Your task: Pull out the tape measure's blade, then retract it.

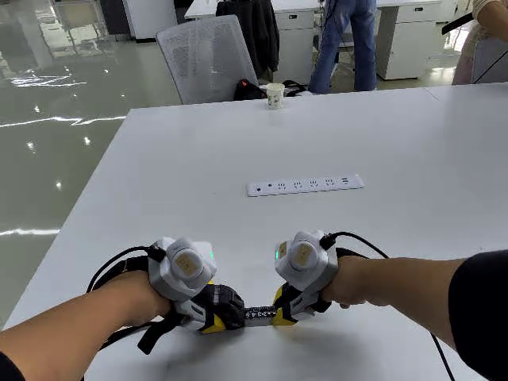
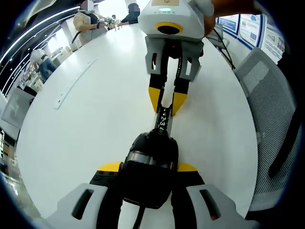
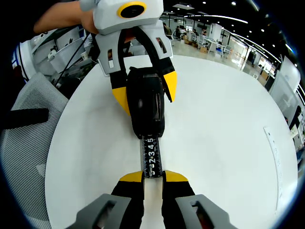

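- The left tool (image 2: pixel 148 168) is clamped across the black tape measure case (image 2: pixel 151 164), one yellow-tipped jaw on each flank. The case sits low over the near edge of the white tabletop (image 1: pixel 238 143); I cannot tell whether it touches the surface.
- The right tool (image 3: pixel 152 177) is pinched on the tip of the blade (image 3: pixel 151 155), its jaws closed on it from both sides. Only a short run of blade is out, with the numerals 2 to 5 readable between the case mouth and the jaw tips.
- Judgement: the pull-out is at an early stage, with the two tools close together and most of the blade inside the case.
- To do it well, draw the right tool straight away from the case mouth along the blade's own line. Pulling off that line would likely kink or twist the blade.
- Hold the case level and firmly gripped, since the spring will probably tug it towards the right tool.
- The pinch covers only the tip, so a slip is the main risk and would let the blade snap back; pull evenly rather than jerk.
- The power strip (image 1: pixel 305 185) lies well apart, further up the tabletop and away from a sideways pull.
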### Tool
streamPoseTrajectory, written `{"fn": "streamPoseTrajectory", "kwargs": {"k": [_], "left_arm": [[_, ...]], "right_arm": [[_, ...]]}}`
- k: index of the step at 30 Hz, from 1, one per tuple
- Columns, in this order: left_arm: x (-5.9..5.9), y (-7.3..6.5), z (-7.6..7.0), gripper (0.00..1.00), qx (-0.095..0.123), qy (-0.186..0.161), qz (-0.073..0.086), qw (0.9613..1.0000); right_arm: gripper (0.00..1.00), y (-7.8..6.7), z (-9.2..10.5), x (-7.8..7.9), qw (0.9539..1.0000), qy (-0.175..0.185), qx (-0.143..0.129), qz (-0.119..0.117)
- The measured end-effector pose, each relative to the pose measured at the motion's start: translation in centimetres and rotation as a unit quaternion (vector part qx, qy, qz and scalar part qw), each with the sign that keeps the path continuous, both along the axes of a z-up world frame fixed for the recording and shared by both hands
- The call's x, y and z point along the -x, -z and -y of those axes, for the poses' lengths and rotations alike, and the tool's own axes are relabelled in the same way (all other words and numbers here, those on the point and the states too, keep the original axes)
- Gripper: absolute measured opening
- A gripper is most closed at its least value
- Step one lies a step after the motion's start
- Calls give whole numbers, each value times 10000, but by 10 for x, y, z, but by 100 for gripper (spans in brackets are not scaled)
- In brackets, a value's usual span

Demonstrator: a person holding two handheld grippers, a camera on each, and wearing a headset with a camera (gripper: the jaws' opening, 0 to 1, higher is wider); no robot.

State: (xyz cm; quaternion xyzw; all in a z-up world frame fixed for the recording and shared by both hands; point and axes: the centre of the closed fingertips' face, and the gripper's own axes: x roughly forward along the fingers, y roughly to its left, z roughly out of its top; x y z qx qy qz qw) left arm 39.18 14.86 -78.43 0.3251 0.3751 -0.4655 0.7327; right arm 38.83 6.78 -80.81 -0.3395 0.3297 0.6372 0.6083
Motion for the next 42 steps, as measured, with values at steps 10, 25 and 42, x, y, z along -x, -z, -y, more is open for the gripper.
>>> {"fn": "streamPoseTrajectory", "kwargs": {"k": [10,25,42], "left_arm": [[1,0,1,34,0,-9,-2,10000],[1,1,0,34,15,-25,10,10000],[1,1,0,34,52,-87,14,9999]], "right_arm": [[10,0,8,-2,10000,-7,58,6],[10,1,21,-3,9999,7,116,30],[10,0,39,-6,9998,24,202,54]]}}
